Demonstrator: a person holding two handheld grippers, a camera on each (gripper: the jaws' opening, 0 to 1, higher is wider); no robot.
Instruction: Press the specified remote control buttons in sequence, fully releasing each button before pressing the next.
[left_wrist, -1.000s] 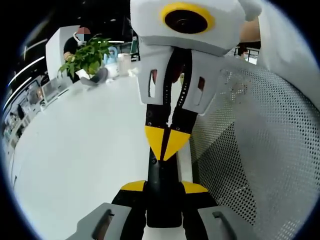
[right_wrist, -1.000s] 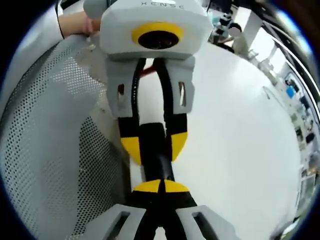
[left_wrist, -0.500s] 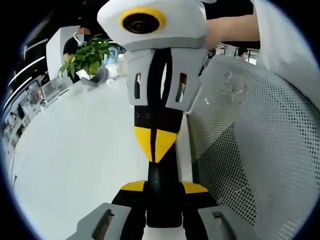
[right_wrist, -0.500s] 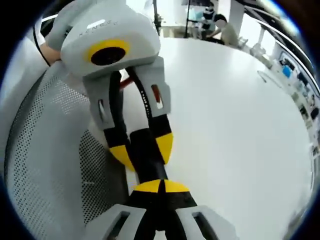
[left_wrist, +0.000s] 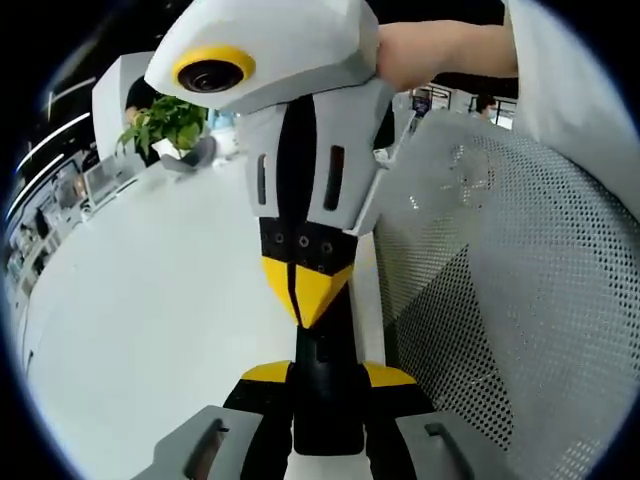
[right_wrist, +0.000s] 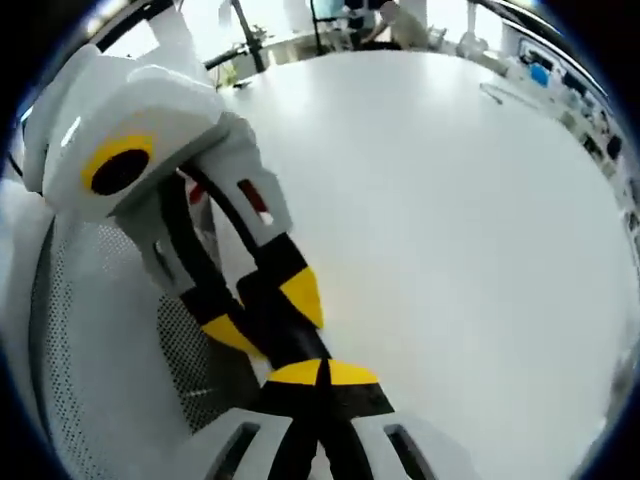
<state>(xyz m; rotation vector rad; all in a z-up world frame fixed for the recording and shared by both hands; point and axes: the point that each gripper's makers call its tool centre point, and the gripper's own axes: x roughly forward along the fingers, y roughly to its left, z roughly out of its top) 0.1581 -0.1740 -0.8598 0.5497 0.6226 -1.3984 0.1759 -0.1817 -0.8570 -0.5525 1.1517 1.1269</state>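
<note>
Left hand-held gripper (left_wrist: 325, 372) clamps remote (left_wrist: 325, 395); left view adds plant (left_wrist: 172, 117).

Open-plan office or laboratory. A wide white bench (left_wrist: 150, 300) carries a potted green plant (left_wrist: 172, 115); a mesh-backed office chair (left_wrist: 500, 290) stands beside it, with monitors and equipment (right_wrist: 600, 120) along the distant edges.

Closed right claw (right_wrist: 322, 372) against remote (right_wrist: 285, 330)

no readable text, no labels, no brand marks, no numbers, no signs in either view
</note>
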